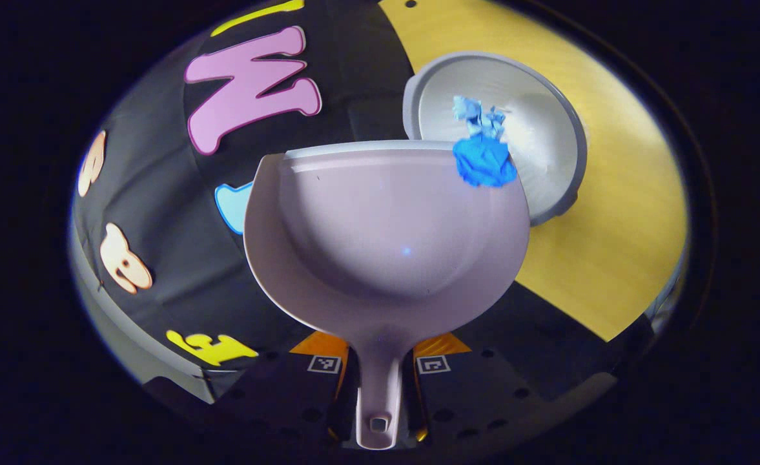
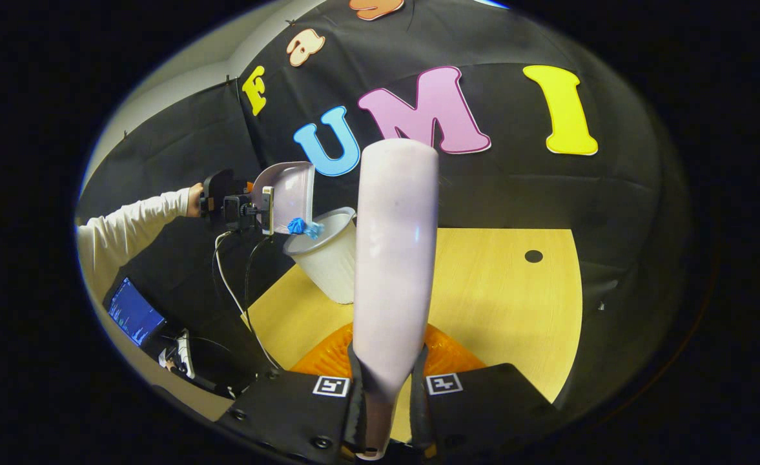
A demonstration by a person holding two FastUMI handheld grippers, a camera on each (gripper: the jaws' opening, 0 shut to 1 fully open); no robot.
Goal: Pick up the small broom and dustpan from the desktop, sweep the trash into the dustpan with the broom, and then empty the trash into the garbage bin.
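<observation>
My left gripper point(image 1: 378, 371) is shut on the handle of the pale lilac dustpan point(image 1: 380, 239), which is tipped over the grey garbage bin point(image 1: 547, 135). A crumpled blue paper point(image 1: 483, 165) clings to the pan's front lip, and a paler blue scrap point(image 1: 480, 119) hangs just past it above the bin's mouth. My right gripper point(image 2: 386, 368) is shut on the narrow end of the pale lilac broom point(image 2: 392, 258), held upright. Far off to the left, the right gripper view shows the left gripper point(image 2: 237, 206), the tilted dustpan point(image 2: 286, 190), the blue trash point(image 2: 299, 226) and the bin point(image 2: 328, 258).
The bin stands near the back left of the wooden desktop point(image 2: 502, 303), close to the black cloth wall. A white sleeve point(image 2: 128, 226) reaches in from the left. Cables point(image 2: 225, 278) hang below the left gripper, and a lit screen point(image 2: 134, 316) sits lower left.
</observation>
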